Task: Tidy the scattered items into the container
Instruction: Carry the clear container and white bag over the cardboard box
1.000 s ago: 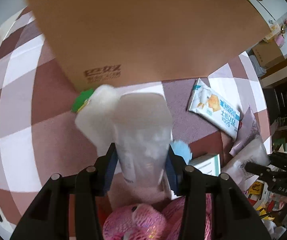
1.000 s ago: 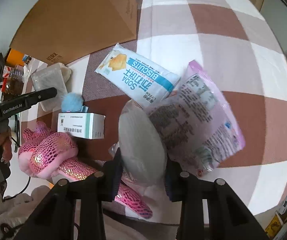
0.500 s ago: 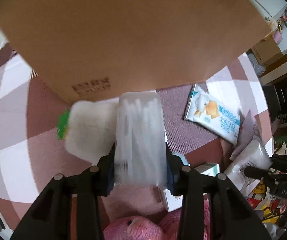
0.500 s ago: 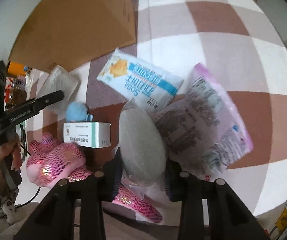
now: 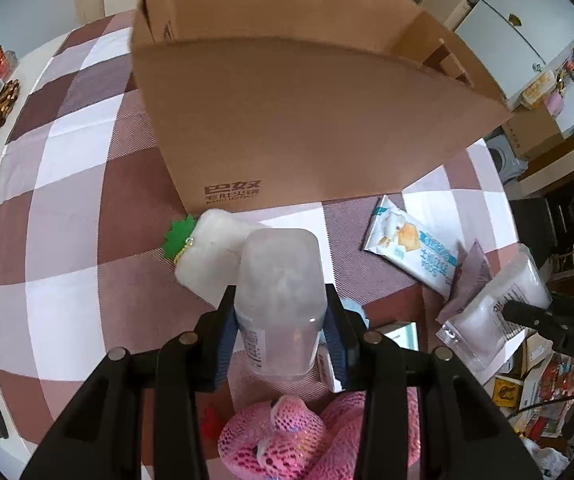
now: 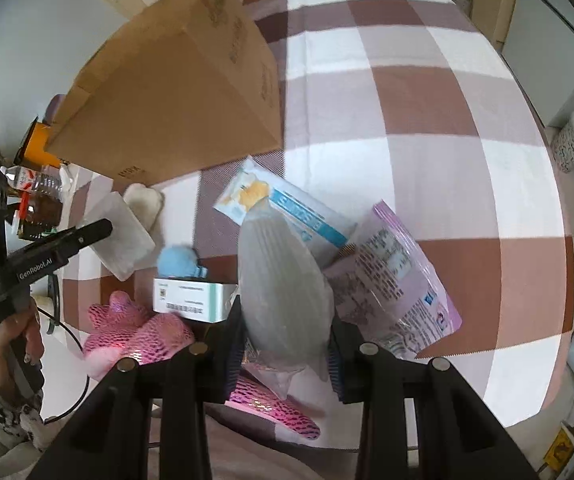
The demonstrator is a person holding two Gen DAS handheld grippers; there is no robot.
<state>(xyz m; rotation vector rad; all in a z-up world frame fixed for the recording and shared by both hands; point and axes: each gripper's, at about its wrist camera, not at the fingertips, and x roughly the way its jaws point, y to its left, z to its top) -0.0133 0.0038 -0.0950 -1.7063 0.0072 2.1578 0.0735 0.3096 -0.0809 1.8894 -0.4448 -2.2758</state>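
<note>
The big cardboard box (image 5: 319, 120) stands open on the checked cloth (image 5: 67, 200). In front of it the left gripper (image 5: 279, 320) squeezes a cloudy plastic tub (image 5: 279, 292), lifted off the cloth. The right gripper (image 6: 285, 344) squeezes a soft clear bag (image 6: 283, 292). A biscuit pack (image 6: 287, 208), purple pouch (image 6: 395, 280), small white box (image 6: 191, 300) and pink toy (image 6: 139, 332) lie around

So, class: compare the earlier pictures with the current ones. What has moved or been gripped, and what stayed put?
Both tongs have risen. The left tongs, just closing, now clamp the translucent plastic tub, lifted enough to show the cardboard box and its open top. The right tongs keep their grip on the clear pouch, lifted too. Still on the checked cloth: biscuit packet, purple bag, small box, pink toy.
</note>
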